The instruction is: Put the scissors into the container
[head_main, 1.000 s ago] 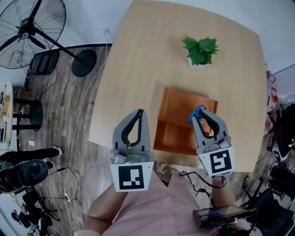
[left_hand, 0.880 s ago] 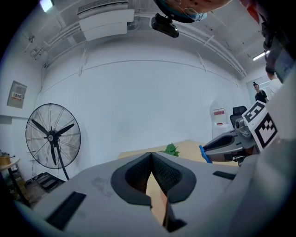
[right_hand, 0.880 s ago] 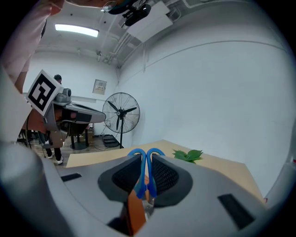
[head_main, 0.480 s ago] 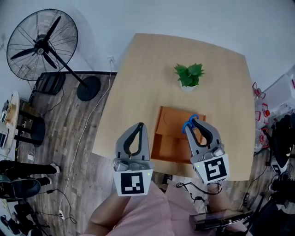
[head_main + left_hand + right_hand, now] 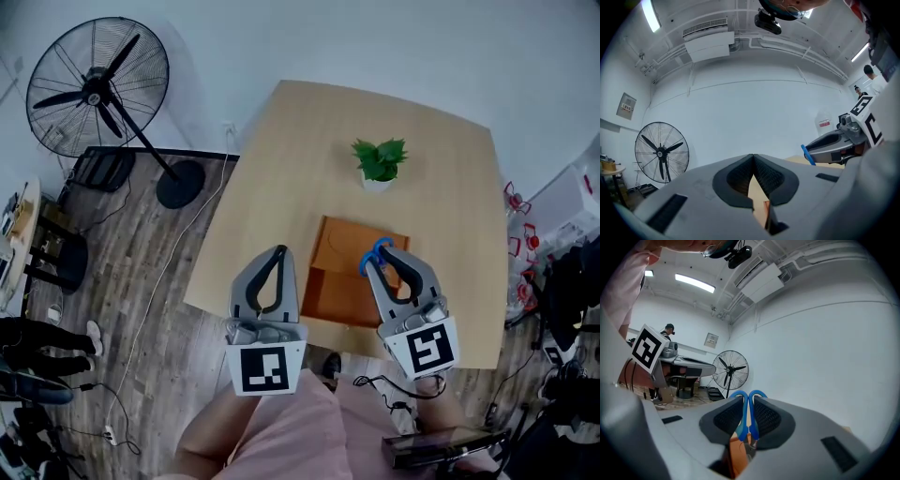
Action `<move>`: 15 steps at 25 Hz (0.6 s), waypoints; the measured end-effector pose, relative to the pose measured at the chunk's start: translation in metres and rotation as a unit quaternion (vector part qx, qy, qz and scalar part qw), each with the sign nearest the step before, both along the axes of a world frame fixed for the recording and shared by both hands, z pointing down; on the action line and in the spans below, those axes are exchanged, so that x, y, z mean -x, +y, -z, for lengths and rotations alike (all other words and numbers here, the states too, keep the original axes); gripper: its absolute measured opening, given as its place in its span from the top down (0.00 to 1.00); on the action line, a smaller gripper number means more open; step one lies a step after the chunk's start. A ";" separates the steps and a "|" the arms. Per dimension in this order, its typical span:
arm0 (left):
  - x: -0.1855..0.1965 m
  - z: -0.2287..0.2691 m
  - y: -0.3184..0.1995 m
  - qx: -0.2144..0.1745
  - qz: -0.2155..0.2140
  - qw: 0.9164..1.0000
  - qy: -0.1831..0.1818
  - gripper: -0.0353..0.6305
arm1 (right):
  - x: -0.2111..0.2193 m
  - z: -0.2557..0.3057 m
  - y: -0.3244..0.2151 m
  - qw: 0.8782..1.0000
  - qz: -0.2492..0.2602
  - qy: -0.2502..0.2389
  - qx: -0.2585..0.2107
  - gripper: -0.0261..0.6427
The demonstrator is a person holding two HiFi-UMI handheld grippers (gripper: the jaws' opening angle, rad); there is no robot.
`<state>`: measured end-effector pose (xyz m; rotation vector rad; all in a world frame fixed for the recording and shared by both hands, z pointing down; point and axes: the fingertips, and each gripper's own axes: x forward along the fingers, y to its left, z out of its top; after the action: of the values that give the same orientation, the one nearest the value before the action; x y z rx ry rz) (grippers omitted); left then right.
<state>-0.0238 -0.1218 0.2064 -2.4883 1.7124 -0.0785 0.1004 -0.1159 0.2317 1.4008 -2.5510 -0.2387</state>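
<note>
My right gripper (image 5: 378, 258) is shut on blue-handled scissors (image 5: 373, 253), whose handle loops stick out past the fingertips. It hovers over the orange wooden container (image 5: 339, 281) that sits near the front edge of the table (image 5: 281, 169). In the right gripper view the scissors (image 5: 747, 416) stand pinched between the jaws with the loops upward. My left gripper (image 5: 278, 251) is shut with nothing in it, held above the table's front left part, left of the container. In the left gripper view its jaws (image 5: 753, 159) meet at the tips, and the right gripper (image 5: 836, 143) shows to the right.
A small potted green plant (image 5: 378, 161) stands on the table behind the container. A black standing fan (image 5: 98, 89) is on the wooden floor at the left, with cables nearby. Clutter lies on the floor at the far right and left edges.
The view has pulled back and up, so the table looks smaller. Both grippers kept their pose; the right one with the scissors shifted slightly left over the container.
</note>
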 end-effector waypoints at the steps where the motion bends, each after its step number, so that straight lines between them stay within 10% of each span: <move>1: 0.001 0.000 0.002 0.001 0.001 1.000 -0.001 0.94 | 0.002 0.000 0.003 1.000 0.002 0.000 0.001 0.85; 15: 0.012 -0.023 0.020 0.032 0.005 0.999 -0.004 0.94 | 0.014 -0.037 0.024 0.999 0.021 0.011 0.040 0.85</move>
<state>-0.0357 -0.1020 0.2289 -2.5207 1.7461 -0.1447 0.0861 -0.0920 0.2688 1.3110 -2.5436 -0.1566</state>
